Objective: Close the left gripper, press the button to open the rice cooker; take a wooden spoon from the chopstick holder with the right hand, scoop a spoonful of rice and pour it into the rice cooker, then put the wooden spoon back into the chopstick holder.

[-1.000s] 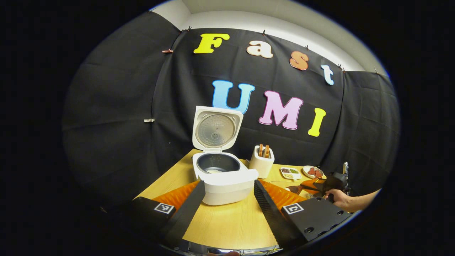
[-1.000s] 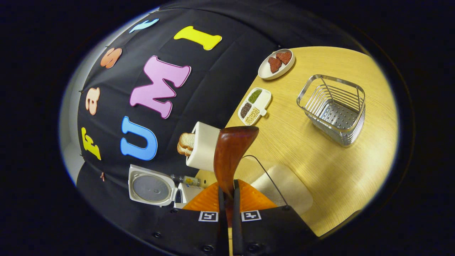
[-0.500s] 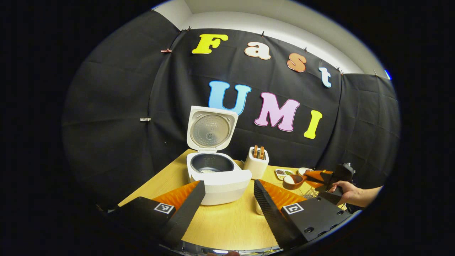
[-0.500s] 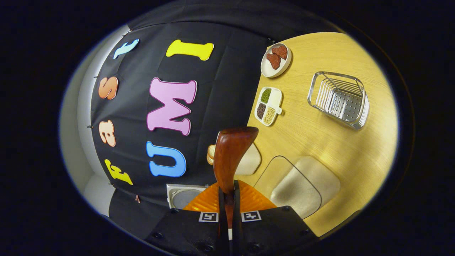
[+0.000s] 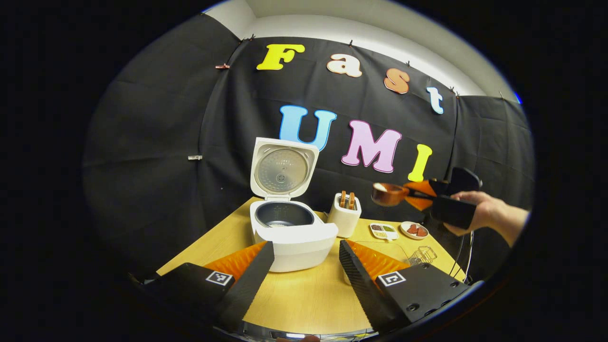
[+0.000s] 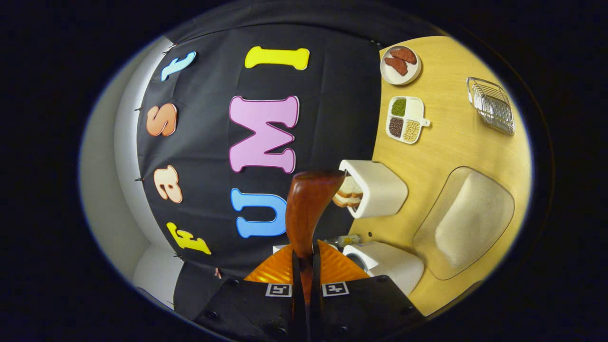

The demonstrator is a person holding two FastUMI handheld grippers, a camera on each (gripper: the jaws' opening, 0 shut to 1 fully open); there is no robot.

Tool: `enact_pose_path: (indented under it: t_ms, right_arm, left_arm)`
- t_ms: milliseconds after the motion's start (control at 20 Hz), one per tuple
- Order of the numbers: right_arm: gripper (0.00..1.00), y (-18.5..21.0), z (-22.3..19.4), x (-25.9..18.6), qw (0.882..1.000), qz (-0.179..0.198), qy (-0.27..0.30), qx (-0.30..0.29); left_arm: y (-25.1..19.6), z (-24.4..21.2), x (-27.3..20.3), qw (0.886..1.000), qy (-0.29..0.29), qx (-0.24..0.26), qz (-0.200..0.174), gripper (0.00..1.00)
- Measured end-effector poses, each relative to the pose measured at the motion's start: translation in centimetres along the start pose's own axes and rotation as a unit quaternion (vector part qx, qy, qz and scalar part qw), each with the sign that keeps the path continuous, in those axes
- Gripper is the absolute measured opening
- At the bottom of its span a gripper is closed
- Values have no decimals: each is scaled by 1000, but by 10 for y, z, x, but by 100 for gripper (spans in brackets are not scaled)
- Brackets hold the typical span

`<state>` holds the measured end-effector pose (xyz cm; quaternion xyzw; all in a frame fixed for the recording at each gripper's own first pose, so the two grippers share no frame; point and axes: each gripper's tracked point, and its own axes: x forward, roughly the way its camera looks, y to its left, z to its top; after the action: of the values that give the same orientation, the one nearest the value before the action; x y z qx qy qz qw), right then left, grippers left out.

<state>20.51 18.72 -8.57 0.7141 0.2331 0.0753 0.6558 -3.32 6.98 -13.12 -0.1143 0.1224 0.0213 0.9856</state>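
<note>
The white rice cooker (image 5: 292,235) stands in the middle of the table with its lid (image 5: 283,168) upright and its dark pot showing. My left gripper (image 5: 306,266) hovers in front of it, open, nothing between its fingers. To the right and above the table, a hand holds my right gripper (image 5: 446,199), shut on the handle of the wooden spoon (image 5: 389,194), whose bowl points toward the cooker. In the right gripper view, which is rolled sideways, the spoon (image 6: 308,209) rises from the shut gripper (image 6: 304,266), with the cooker (image 6: 389,259) low down. The wire chopstick holder (image 6: 491,104) stands apart.
A white toaster (image 5: 345,213) with bread stands just right of the cooker. Beyond it lie a divided dish of beans (image 6: 406,118) and a small plate (image 6: 400,64). The clear rice tray (image 6: 468,221) sits on the wooden table (image 6: 446,147).
The right gripper has lifted the spoon from low over the rice tray to well above the table, to the right of the toaster. The left gripper has stayed about where it was, still open.
</note>
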Motion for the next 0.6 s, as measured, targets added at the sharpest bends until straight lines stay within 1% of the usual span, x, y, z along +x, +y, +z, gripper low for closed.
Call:
enact_pose_path:
  t_ms: [100, 200, 300, 450, 550, 600]
  right_arm:
    - [8, 21, -22, 15, 1000, 11, 3, -12]
    - [9, 38, -44, 25, 1000, 13, 4, -17]
    - [8, 49, -63, 38, 999, 17, 1, -39]
    - [8, 56, -92, 63, 996, 12, -1, -85]
    - [8, 58, -106, 80, 992, 7, -5, -130]
    - [9, 56, -115, 90, 987, 1, -6, -159]
  left_arm:
    - [5, -2, 1, 1000, 2, -3, 2, 95]
    - [12, -5, 4, 1000, 2, -8, 7, 95]
    - [20, -9, 5, 1000, 5, -9, 14, 95]
    - [32, -12, 7, 1000, 6, -12, 23, 95]
    - [40, -15, 8, 1000, 6, -10, 28, 95]
    - [46, -16, 8, 999, 6, -10, 32, 95]
